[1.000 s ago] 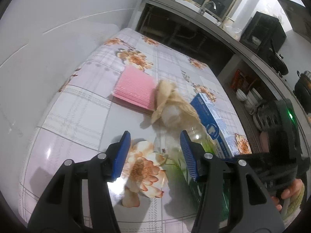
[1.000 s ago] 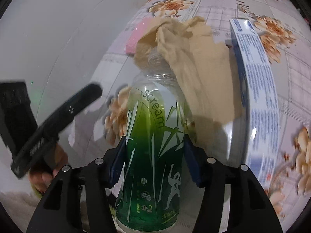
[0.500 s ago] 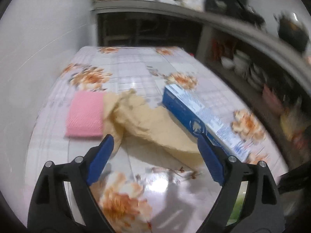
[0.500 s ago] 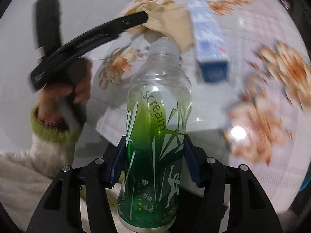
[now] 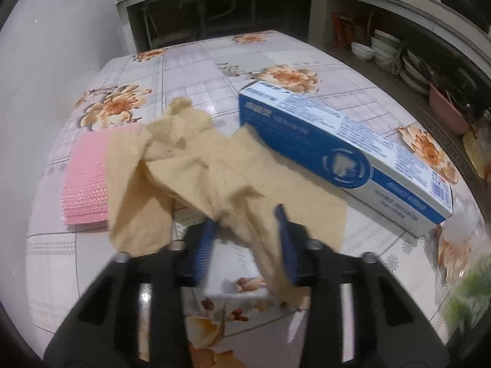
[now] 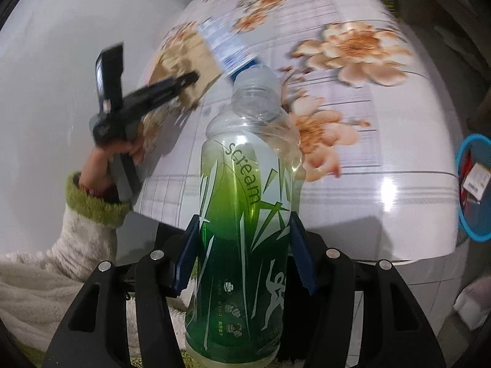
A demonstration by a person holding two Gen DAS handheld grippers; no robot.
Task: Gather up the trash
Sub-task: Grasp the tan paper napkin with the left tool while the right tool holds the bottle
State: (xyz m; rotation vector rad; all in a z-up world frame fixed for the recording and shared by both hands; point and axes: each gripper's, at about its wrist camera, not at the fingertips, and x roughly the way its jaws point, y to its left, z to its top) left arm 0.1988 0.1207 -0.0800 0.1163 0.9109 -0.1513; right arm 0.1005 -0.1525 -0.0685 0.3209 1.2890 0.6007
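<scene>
The left gripper (image 5: pixel 245 239) is closing its jaws around crumpled tan paper (image 5: pixel 208 171), just beside the blue toothpaste box (image 5: pixel 337 150). The right gripper (image 6: pixel 244 254) clamps a green bottle (image 6: pixel 245 214), nearer than the box.

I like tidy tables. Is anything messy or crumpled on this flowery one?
Yes. The tan paper lies crumpled, draped over the pink cloth and against the blue box. The left gripper is closing on it.
</scene>
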